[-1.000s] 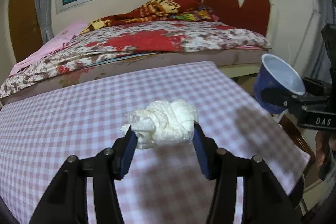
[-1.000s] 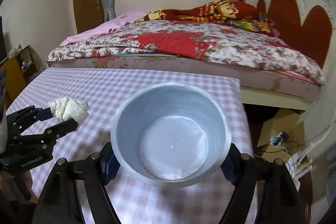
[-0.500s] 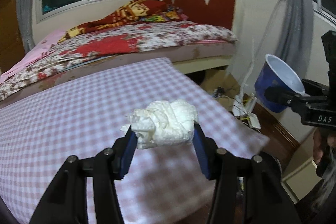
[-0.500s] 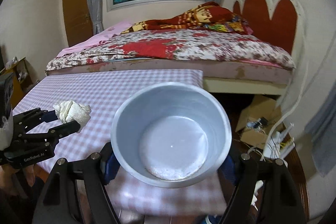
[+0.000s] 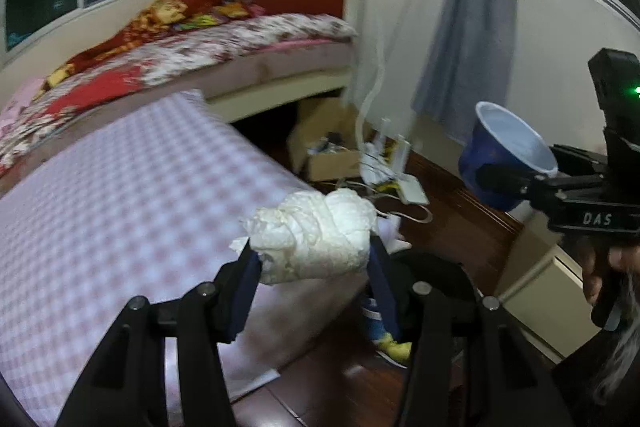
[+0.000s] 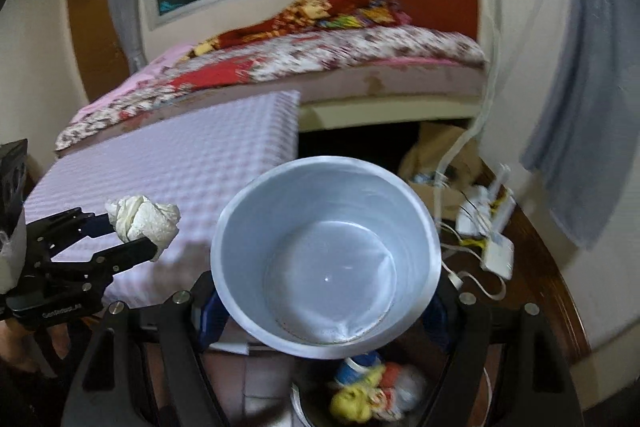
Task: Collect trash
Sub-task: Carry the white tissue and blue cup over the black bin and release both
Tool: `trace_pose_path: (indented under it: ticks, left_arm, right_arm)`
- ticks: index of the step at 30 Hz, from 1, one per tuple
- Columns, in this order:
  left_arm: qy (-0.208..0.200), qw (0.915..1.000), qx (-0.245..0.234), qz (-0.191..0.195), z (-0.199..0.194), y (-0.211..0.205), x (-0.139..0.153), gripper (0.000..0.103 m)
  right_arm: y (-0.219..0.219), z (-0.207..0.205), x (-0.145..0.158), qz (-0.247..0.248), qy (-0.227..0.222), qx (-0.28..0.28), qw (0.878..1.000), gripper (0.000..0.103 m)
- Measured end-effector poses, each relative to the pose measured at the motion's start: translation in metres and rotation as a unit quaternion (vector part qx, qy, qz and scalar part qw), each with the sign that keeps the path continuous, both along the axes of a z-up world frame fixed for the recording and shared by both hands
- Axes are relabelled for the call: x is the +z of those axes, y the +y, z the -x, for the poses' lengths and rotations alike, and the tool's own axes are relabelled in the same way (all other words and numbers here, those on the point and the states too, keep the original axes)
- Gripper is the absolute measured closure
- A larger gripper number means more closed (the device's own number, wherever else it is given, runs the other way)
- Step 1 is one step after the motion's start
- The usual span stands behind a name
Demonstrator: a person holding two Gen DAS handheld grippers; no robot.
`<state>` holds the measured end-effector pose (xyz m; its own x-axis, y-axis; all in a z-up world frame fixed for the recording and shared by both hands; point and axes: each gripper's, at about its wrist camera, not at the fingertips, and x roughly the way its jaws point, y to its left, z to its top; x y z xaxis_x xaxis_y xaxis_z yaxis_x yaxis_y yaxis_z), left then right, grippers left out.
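My left gripper [image 5: 314, 259] is shut on a crumpled white tissue wad [image 5: 316, 235], held in the air past the right end of the checked table [image 5: 120, 195]. The same wad [image 6: 144, 217] and left gripper [image 6: 136, 231] show at the left of the right wrist view. My right gripper [image 6: 324, 303] is shut on an empty blue paper cup [image 6: 326, 267], white inside, seen from above. In the left wrist view that cup [image 5: 504, 159] hangs at the right, tilted. Below the cup lies a round bin [image 6: 304, 411] holding colourful trash [image 6: 372, 391].
A bed [image 6: 312, 63] with a floral cover stands behind the table. On the dark wooden floor lie a cardboard box [image 5: 332, 155], a white router [image 6: 496, 239] and cables. A grey curtain [image 5: 468, 39] hangs by the wall. A person's hand [image 5: 600, 267] grips the right handle.
Both grippers have swung to the right, off the table and out over the floor, each keeping its load. The bin with trash has come into view below the cup.
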<state>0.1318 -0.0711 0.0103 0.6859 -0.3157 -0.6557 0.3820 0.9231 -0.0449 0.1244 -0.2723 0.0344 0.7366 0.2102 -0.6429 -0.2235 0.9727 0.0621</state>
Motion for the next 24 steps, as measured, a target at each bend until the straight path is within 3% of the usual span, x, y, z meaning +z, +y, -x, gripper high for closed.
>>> trace_pose_path:
  ticks: [13, 24]
  left_arm:
    - [0.039, 0.9959, -0.082, -0.002, 0.025, -0.067, -0.032, 0.05]
    - [0.065, 0.9923, -0.105, -0.009, 0.026, -0.093, -0.056, 0.05]
  right_arm:
    - [-0.064, 0.052, -0.049, 0.025, 0.057, -0.058, 0.996, 0.024]
    - [-0.074, 0.066, -0.078, 0.051, 0.082, -0.048, 0.994, 0.024]
